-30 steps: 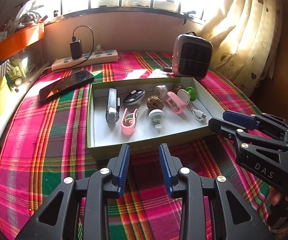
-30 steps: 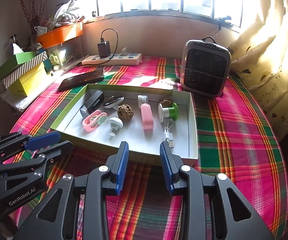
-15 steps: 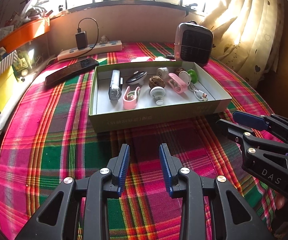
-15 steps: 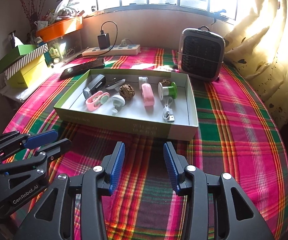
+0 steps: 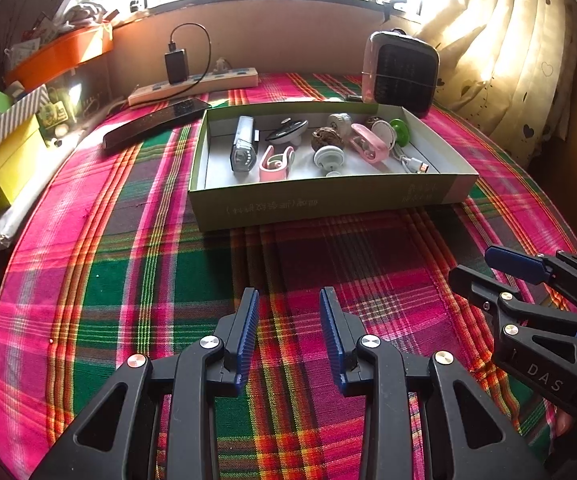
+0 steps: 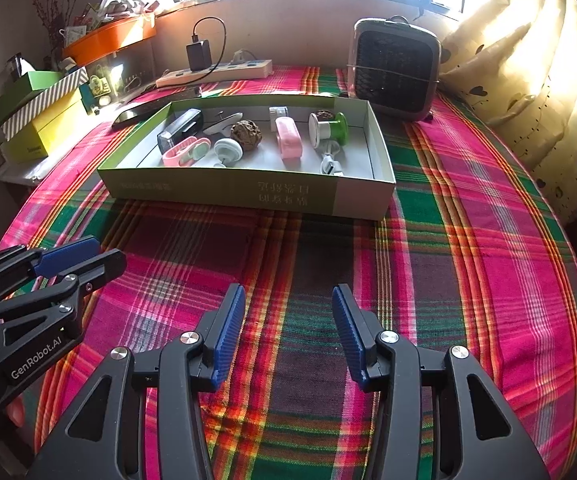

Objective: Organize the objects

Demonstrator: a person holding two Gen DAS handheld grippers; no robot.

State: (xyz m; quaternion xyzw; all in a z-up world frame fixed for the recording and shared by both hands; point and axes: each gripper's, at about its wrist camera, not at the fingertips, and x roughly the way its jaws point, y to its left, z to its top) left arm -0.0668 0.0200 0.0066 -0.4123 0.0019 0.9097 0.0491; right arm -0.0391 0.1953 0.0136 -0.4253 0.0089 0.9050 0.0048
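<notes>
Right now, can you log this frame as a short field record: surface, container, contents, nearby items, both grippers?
surface: plaid tablecloth
container: shallow green box, open
contents: pink case, walnut, green-and-white spool, white cable, other small items
nearby: heater, power strip, phone
left gripper: empty, over cloth
right gripper: empty, jaws opening

Behind the plaid tablecloth [image 6: 468, 240] we see a space heater [image 6: 394, 68], a power strip [image 6: 216, 72] with charger [image 6: 199, 55], and a curtain [image 6: 528, 60].
</notes>
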